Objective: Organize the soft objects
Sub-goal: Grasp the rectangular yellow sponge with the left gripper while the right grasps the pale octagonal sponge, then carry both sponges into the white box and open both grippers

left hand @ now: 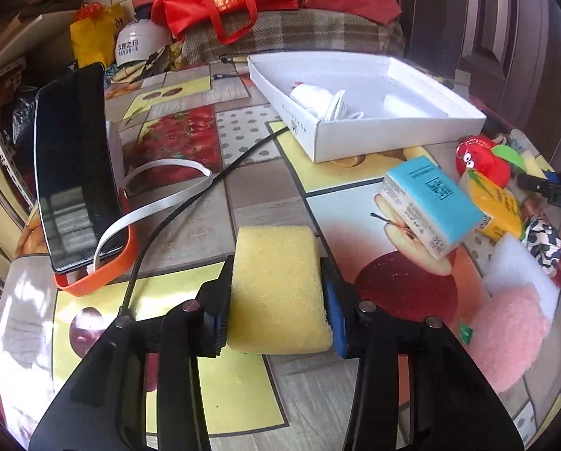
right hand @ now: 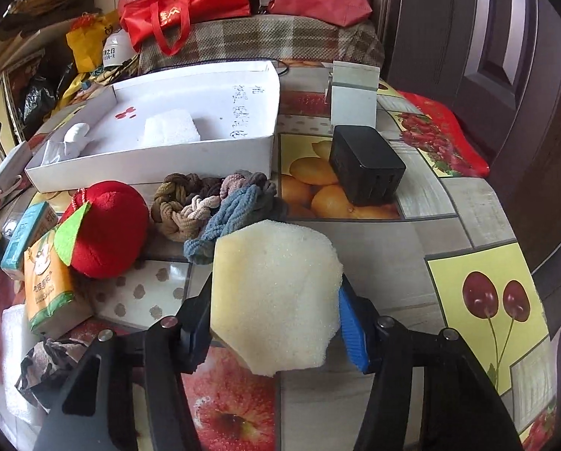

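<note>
My left gripper (left hand: 276,293) is shut on a yellow sponge (left hand: 278,289), held above the table's near side. My right gripper (right hand: 274,300) is shut on a pale cream sponge (right hand: 276,297), held above the table in front of a pile of braided hair ties (right hand: 212,206). A white shallow box (left hand: 393,127) stands at the back; it also shows in the right wrist view (right hand: 152,161). It holds a white foam block (right hand: 172,127) and a white soft item (left hand: 323,103). A red plush apple (right hand: 109,229) lies left of the hair ties.
A blue tissue pack (left hand: 430,203), a yellow tissue pack (right hand: 49,285), a pink puff (left hand: 505,338) and a white pad (left hand: 520,274) lie between the grippers. A phone on an orange stand (left hand: 73,165) with cables stands at left. A black charger (right hand: 366,165) and a white block (right hand: 353,97) stand at right.
</note>
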Demonstrator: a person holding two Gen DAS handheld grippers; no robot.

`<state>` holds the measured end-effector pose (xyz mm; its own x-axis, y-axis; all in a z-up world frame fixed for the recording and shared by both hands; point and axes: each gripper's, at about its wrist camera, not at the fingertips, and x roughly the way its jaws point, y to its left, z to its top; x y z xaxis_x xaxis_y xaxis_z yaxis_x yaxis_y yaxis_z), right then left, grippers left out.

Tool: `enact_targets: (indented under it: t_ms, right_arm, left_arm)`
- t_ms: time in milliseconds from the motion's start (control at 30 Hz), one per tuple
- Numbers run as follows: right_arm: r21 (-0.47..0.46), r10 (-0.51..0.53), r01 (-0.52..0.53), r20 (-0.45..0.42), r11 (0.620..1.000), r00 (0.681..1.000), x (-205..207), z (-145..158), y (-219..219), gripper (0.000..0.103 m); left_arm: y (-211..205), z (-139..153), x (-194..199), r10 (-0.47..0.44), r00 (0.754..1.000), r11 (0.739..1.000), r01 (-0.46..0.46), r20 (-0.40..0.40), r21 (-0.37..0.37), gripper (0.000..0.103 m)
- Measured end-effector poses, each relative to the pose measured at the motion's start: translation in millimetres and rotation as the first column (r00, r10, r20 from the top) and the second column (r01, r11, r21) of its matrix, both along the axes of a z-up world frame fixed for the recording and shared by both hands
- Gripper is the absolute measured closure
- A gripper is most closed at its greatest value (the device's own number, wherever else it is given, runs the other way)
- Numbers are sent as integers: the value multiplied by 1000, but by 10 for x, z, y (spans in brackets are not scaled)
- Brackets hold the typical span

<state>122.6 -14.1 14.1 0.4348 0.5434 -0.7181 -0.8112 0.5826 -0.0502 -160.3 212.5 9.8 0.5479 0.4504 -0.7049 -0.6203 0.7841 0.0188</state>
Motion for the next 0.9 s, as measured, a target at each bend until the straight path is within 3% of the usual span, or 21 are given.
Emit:
enact_targets:
  t_ms: [100,233,400,600,900]
  right_arm:
    - [82,4,-7,39,997,999,-159,111,-245,46]
    - [256,-41,-10,193,967,980,-436,343,-593,46]
    - [314,-91,-12,311,949,946,-541,432,-550,46]
    - [318,-103,-9,335,948,937,-399,449,-207,45]
    - [364,-92,-27,304,931,948,-235,462,355,45]
  left_arm:
    - [-179,170,-142,-2,996,993,-9,90,121,62]
    - [-447,343,-254,-61,973,967,2,224,253,62]
    - [-602,459,-5,-119,950,944,19,287,331,62]
    - [-417,495,425,-112,941,948,5,321,317,62]
    - [-14,504,965,-58,933,955,-53,356,293,62]
